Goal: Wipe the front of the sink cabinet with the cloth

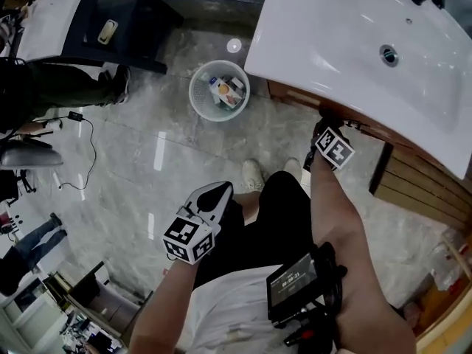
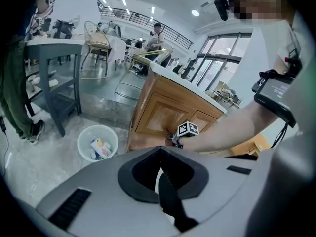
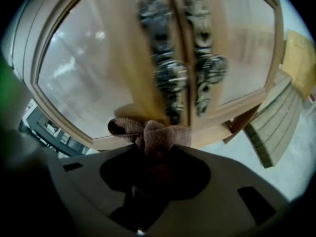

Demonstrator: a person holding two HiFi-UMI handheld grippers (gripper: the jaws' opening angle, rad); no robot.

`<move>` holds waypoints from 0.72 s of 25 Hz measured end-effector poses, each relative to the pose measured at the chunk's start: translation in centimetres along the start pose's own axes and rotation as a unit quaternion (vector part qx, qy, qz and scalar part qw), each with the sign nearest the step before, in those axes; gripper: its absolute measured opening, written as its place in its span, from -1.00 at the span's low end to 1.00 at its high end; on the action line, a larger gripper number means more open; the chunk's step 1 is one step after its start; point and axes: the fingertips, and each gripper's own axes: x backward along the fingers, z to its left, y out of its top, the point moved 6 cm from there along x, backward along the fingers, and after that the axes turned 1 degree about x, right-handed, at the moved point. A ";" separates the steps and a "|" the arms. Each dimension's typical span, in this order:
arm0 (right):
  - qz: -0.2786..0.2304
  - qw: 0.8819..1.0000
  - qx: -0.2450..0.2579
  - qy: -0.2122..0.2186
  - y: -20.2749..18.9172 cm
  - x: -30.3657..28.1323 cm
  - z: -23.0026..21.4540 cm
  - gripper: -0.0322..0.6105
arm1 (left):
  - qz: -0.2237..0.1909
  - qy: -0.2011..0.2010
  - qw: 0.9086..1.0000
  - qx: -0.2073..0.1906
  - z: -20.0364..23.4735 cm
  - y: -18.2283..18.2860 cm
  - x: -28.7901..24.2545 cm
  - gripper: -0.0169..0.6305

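Observation:
The wooden sink cabinet (image 2: 163, 112) stands under a white basin top (image 1: 346, 43). My right gripper (image 1: 321, 127) reaches under the basin's edge and up against the cabinet front. In the right gripper view it (image 3: 153, 152) is shut on a bunched pinkish-brown cloth (image 3: 155, 135), which presses on the lower part of the two doors, just below their ornate metal handles (image 3: 170, 78). My left gripper (image 1: 212, 196) hangs by my thigh over the floor, away from the cabinet, jaws together with nothing in them. The left gripper view shows the right gripper (image 2: 174, 139) at the door.
A white waste bin (image 1: 219, 91) with rubbish stands on the marble floor left of the cabinet. A dark-framed table (image 1: 110, 21) and a person's legs (image 1: 66, 87) are at the far left. A cable (image 1: 82, 150) lies on the floor. Wooden slats (image 1: 428, 186) lean at the right.

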 end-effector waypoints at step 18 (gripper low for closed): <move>0.058 0.997 -0.009 0.055 -1.8 -5.2 0.2 -0.46 | -0.026 0.029 0.999 -0.013 2.3 -1.4 -0.6 -0.92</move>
